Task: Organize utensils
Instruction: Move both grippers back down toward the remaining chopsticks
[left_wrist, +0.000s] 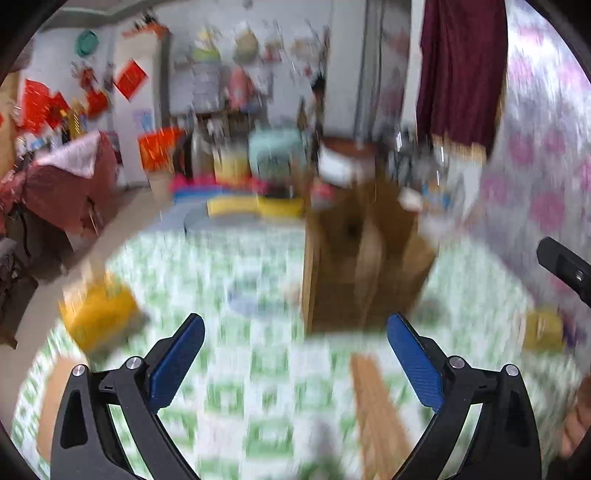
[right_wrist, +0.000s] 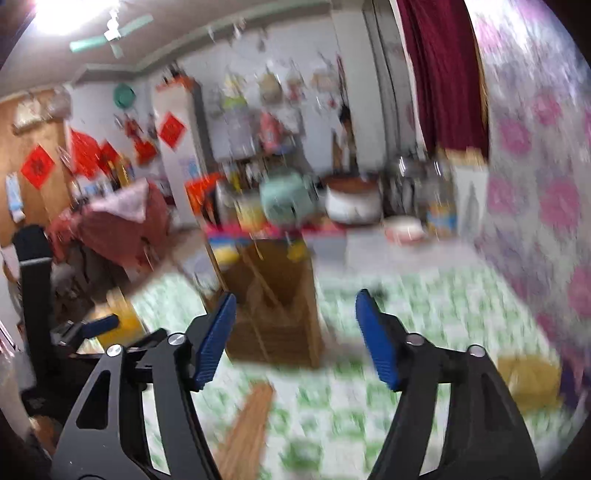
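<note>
Both views badly motion-blurred. Left gripper (left_wrist: 295, 347) held above green-checked tablecloth (left_wrist: 266, 369), blue pads wide apart, nothing between them. Right gripper (right_wrist: 295, 332) same deal, spread and empty. Wooden utensil box (left_wrist: 365, 266) stands upright ahead of both, slightly right of left gripper's centre. Flat wooden utensil (left_wrist: 380, 413) lies on cloth near right finger, not touching. Yellow object (left_wrist: 103, 314) at table's left edge; bare cloth in between.

Wooden utensil holder (left_wrist: 365, 254), matt, frame centre. Tablecloth (left_wrist: 258, 369): green-and-white checked, heavily blurred. Blue ribbed gripper pads (right_wrist: 214, 339) on matt black arms with metal screws.
</note>
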